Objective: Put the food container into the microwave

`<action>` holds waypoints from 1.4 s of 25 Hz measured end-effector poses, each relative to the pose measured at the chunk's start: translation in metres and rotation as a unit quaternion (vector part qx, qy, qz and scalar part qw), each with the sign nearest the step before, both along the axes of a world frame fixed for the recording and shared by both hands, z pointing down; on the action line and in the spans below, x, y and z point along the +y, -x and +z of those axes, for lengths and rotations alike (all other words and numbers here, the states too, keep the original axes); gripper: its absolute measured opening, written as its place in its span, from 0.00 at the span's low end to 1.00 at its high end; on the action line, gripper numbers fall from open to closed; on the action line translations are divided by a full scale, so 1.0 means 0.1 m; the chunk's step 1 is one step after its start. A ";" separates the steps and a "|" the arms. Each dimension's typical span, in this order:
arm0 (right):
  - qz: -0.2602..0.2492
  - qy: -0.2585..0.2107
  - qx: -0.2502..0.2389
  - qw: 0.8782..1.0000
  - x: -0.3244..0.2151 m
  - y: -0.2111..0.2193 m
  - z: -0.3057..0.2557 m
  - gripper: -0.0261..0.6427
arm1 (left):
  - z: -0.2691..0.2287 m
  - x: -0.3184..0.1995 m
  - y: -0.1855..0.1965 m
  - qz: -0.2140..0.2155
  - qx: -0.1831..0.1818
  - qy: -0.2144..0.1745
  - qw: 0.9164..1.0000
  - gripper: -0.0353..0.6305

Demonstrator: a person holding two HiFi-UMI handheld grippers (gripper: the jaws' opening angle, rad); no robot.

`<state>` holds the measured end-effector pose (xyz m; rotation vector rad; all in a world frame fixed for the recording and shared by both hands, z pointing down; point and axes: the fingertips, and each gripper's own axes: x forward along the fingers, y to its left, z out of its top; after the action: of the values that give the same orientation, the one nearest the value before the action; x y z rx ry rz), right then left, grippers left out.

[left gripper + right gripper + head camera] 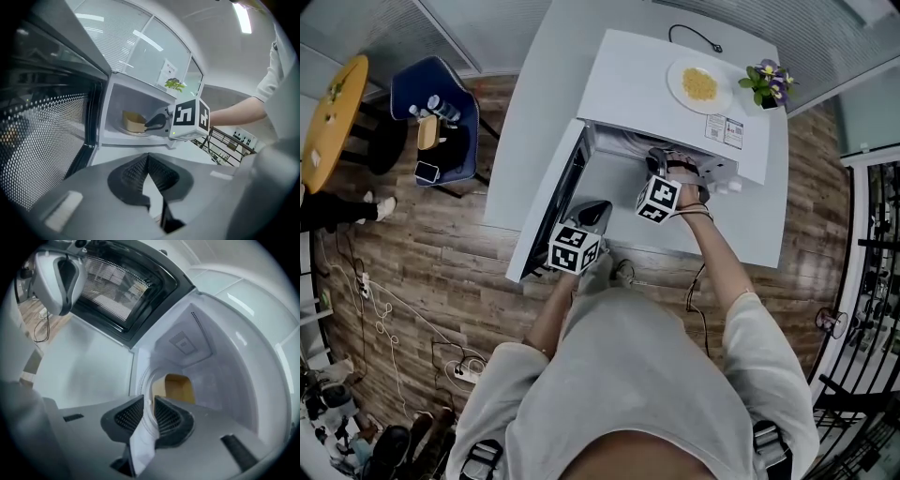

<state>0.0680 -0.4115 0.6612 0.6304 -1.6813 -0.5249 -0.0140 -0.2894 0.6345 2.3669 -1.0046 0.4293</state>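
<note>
Inside the microwave (675, 84), on the pale round turntable (144, 378), sits the food container (178, 387), a tan tub toward the back of the cavity. Your right gripper (149, 401) is in the cavity too, its jaws only a narrow slit apart with nothing between them. The container stands just beyond their tips. From the left gripper view one dark jaw lies right beside the tub, though you cannot tell whether it touches. Your left gripper (148, 157) hangs outside, in front of the opening and close to the open door (555, 202), which stands swung out on the left side. Its jaw tips are pressed together and hold nothing. The microwave stands on a white worktop (539, 103). On top of the microwave you have a white plate (699, 86) of yellow food and, just beside it, a small potted plant (766, 82) with purple flowers.
</note>
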 end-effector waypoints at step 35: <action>0.192 0.071 -0.321 0.925 0.58 -0.29 -0.54 0.06 | -0.25 -0.01 -0.35 0.037 -0.013 -0.036 0.999 0.07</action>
<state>0.0974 -0.3537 0.6073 1.0727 -2.1026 0.1113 0.0209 -0.2907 0.6095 2.4761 -0.9604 0.4592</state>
